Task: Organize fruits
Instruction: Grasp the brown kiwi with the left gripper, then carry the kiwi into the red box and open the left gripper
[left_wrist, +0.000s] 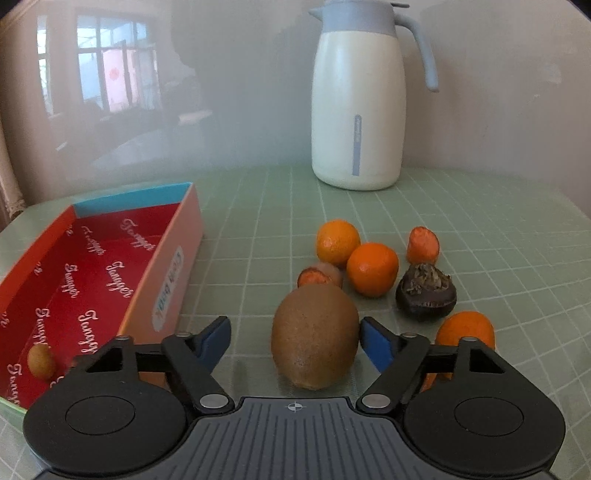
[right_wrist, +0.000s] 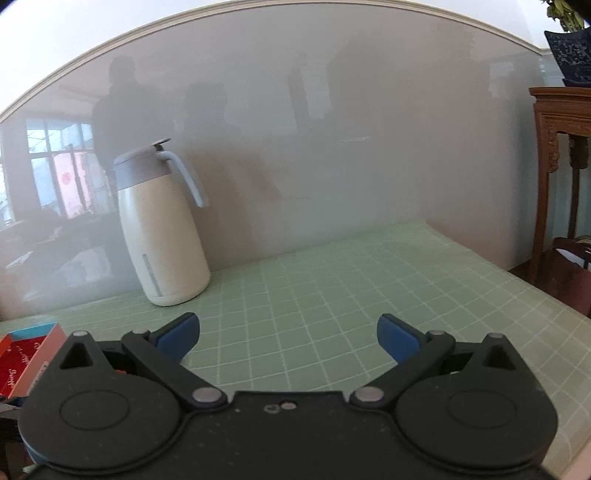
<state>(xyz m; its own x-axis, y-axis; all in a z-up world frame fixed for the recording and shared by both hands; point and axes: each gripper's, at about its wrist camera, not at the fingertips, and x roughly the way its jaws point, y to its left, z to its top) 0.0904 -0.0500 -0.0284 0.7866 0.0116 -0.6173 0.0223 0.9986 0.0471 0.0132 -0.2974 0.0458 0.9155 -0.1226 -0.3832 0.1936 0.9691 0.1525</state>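
**Kiwi framed by gripper as fruit waits beside box**

Left wrist view: the left gripper (left_wrist: 293, 341) is spread around a kiwi (left_wrist: 314, 338) on the green table (left_wrist: 498, 221); the right pad looks to be touching the fruit, while the left stands clear. Beyond lie oranges (left_wrist: 373, 268), cut pieces and a dark fruit (left_wrist: 425, 295). To the left, the open red box (left_wrist: 110, 258) holds one small brown fruit (left_wrist: 41, 361). A cream jug (left_wrist: 358, 99) stands behind.

Right wrist view: the right gripper (right_wrist: 288, 336) is spread over bare table, pinching nothing, with the jug and a corner of the box to its left.
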